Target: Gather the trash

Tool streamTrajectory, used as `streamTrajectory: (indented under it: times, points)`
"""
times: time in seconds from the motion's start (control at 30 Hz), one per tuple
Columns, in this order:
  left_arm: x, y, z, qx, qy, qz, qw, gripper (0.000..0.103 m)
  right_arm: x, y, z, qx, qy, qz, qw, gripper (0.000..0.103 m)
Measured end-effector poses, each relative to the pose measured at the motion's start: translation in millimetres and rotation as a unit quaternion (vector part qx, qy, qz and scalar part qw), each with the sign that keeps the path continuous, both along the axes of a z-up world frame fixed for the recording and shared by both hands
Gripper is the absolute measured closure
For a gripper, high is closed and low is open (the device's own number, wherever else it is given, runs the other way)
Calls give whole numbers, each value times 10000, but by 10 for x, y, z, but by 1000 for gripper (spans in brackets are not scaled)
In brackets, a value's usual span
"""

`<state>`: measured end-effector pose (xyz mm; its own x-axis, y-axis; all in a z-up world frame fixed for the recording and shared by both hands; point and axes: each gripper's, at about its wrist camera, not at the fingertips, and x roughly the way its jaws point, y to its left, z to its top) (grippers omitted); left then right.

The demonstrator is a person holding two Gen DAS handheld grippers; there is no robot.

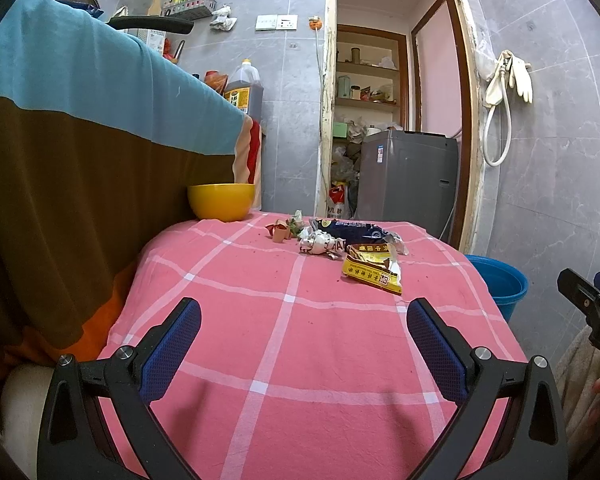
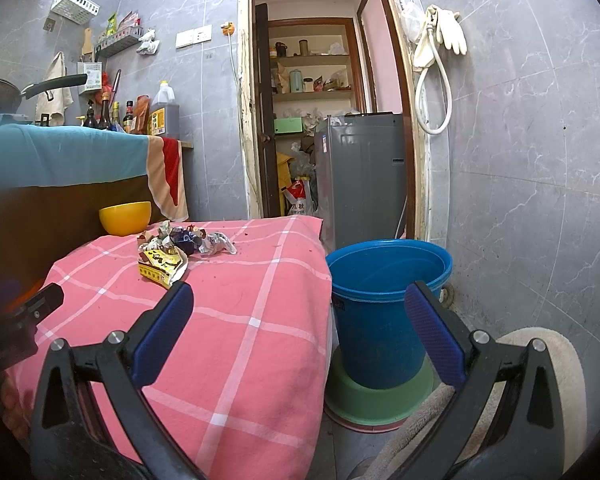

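Pink-checked tabletop [image 1: 300, 360] holds the trash [image 1: 340, 244] at its far edge, twelve o'clock of both spread, empty grippers, left [image 1: 304, 344] and right [image 2: 300, 332]; take the nearest yellow wrapper [image 1: 374, 270] first, then the bucket [image 2: 384, 280].

Grey marble-tiled walls [image 2: 520, 140] surround an open doorway [image 2: 324, 8] to a pink room with wooden shelves [image 2: 312, 58] and a grey appliance [image 2: 360, 168]

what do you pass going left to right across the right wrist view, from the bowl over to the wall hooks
yellow bowl → yellow wrapper → crumpled grey paper → washing machine → blue bucket → rubber gloves hanging on the wall
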<state>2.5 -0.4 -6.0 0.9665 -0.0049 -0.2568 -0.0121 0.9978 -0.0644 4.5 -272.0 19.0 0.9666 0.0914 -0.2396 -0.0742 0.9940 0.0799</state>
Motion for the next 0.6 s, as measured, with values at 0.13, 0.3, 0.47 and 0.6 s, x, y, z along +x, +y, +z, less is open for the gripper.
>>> streamTrajectory:
  times: [0.13, 0.3, 0.47, 0.6]
  points:
    - [-19, -20, 2, 24, -12, -14, 10000, 2, -1, -1, 2, -2, 0, 0, 10000, 0]
    - [-32, -39, 22, 36, -18, -13, 10000, 2, -1, 2, -3, -7, -5, 1, 10000, 0]
    - [-32, -38, 22, 37, -17, -18, 10000, 2, 0, 5, -6, -9, -5, -1, 10000, 0]
    - [-32, -39, 21, 40, -19, -16, 10000, 2, -1, 8, -6, -12, -9, -1, 10000, 0]
